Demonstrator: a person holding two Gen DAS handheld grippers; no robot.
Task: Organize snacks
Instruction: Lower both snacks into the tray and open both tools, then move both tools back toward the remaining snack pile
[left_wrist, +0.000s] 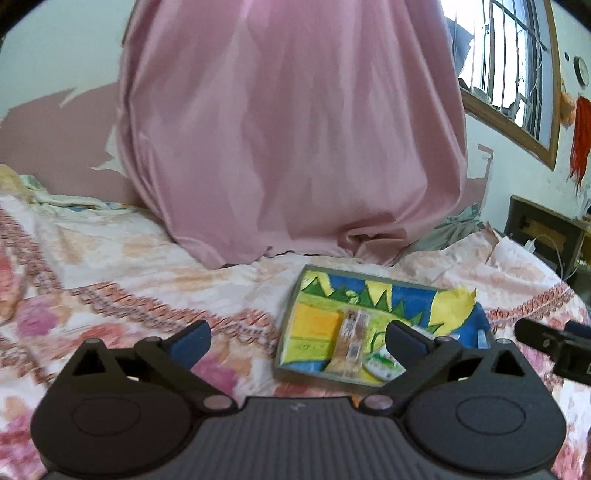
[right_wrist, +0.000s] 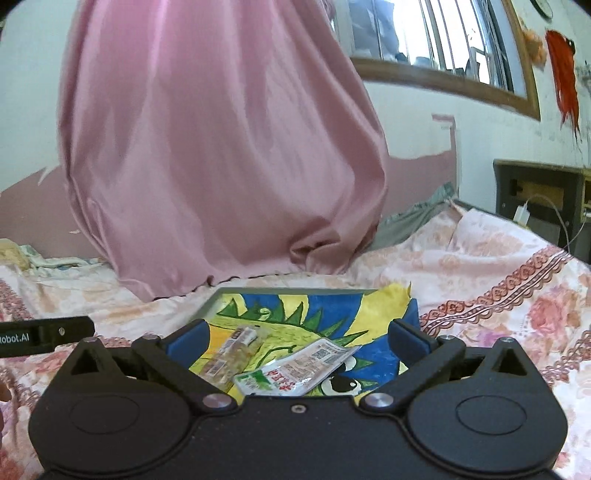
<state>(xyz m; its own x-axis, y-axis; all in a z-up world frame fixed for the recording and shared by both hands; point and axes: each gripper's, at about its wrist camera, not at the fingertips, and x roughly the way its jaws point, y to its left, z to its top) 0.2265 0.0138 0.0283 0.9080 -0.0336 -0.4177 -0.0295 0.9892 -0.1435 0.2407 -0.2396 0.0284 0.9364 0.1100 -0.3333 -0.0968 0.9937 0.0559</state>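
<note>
A shallow tray (left_wrist: 369, 275) lined with a bright dinosaur drawing lies on the floral bedsheet. Two snacks rest in it: a long bar in a clear wrapper (left_wrist: 351, 343) and a flat white-and-green packet (left_wrist: 382, 363). My left gripper (left_wrist: 297, 332) is open and empty, hovering over the sheet with its right finger above the tray's near left part. In the right wrist view the tray (right_wrist: 288, 291) sits straight ahead. My right gripper (right_wrist: 297, 332) is open over it, with the clear-wrapped bar (right_wrist: 232, 354) and the packet (right_wrist: 295, 369) lying loose below, between the fingers.
A big pink curtain (left_wrist: 288, 147) hangs down onto the bed just behind the tray. Crumpled bedding (left_wrist: 33, 188) lies far left. A dark cabinet (right_wrist: 543, 199) with a plugged-in charger stands at the bed's right edge, under a barred window (right_wrist: 443, 44).
</note>
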